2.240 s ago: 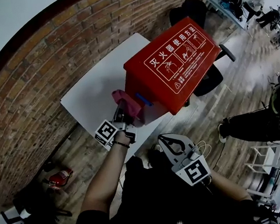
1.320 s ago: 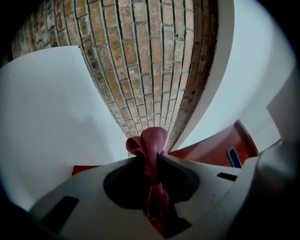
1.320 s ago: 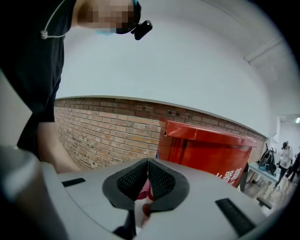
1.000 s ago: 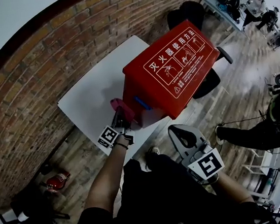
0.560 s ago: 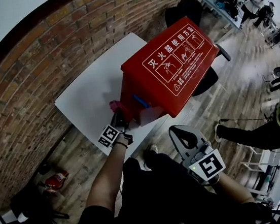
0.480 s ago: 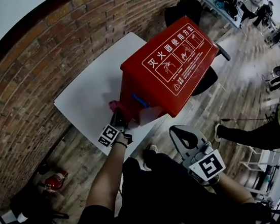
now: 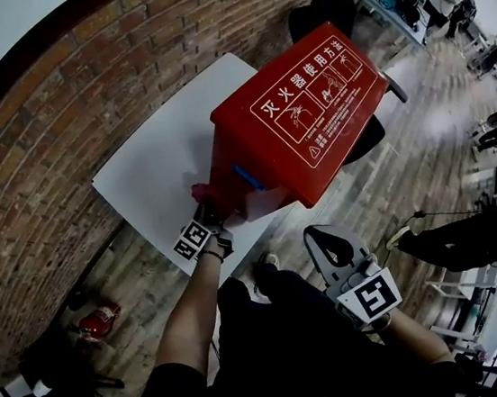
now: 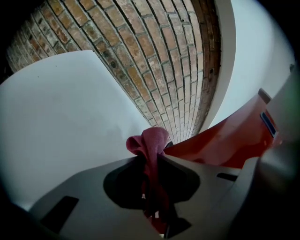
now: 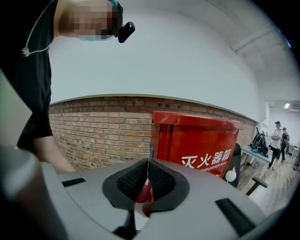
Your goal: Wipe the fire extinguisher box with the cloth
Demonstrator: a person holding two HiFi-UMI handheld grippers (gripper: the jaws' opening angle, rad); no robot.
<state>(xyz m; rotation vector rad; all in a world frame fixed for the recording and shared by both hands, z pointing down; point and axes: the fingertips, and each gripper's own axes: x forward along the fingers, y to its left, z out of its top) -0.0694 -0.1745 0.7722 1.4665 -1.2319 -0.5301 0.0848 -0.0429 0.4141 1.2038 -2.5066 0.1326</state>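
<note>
My left gripper (image 8: 150, 158) is clamped on the pink cloth (image 8: 151, 140), at the lower side of the closed red box (image 7: 301, 113) on the white table (image 7: 156, 173). My right gripper (image 9: 147, 162) has its jaws together and holds nothing. Only its view shows the box's front lettering.

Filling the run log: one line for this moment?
left gripper: shut on cloth | cloth: at low corner of fire extinguisher box | right gripper: shut, empty, away from box | box: on white table
</note>
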